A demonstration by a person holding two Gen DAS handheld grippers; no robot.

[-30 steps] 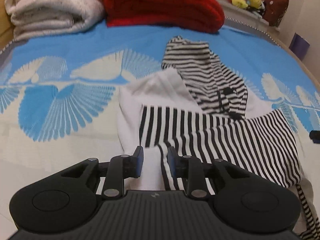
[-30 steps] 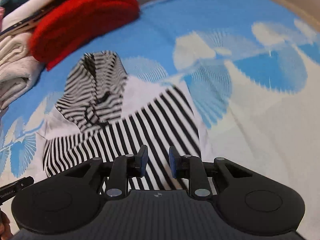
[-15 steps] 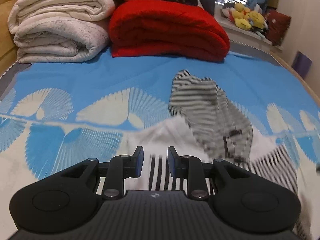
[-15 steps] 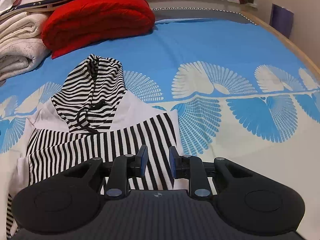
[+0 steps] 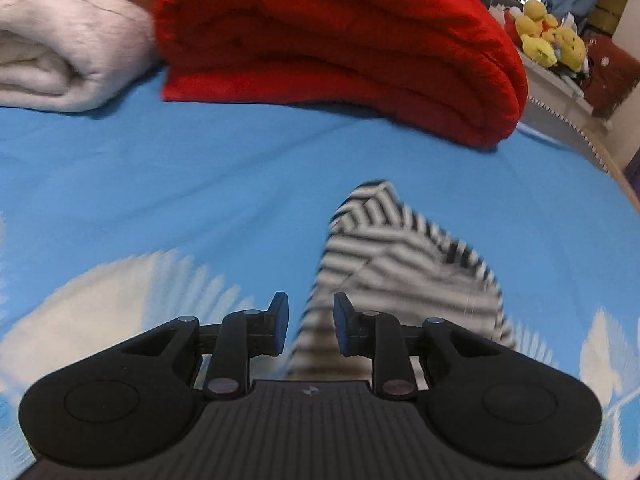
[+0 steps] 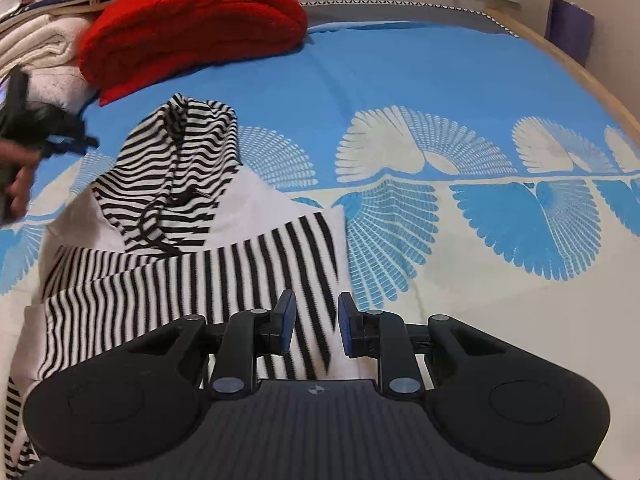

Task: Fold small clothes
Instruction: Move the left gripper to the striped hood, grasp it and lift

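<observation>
Blue bedspread [image 6: 400,80] | striped hoodie [image 6: 180,184] (apparently flat) | left tongs [image 5: 307,322], right tongs [image 6: 316,326] parted, empty

The right claw [image 6: 313,328] hovers parted and empty over the striped hoodie [image 6: 192,248] on the blue bedspread [image 6: 400,80]; beyond the hoodie lies a folded red blanket [image 6: 192,24].
</observation>
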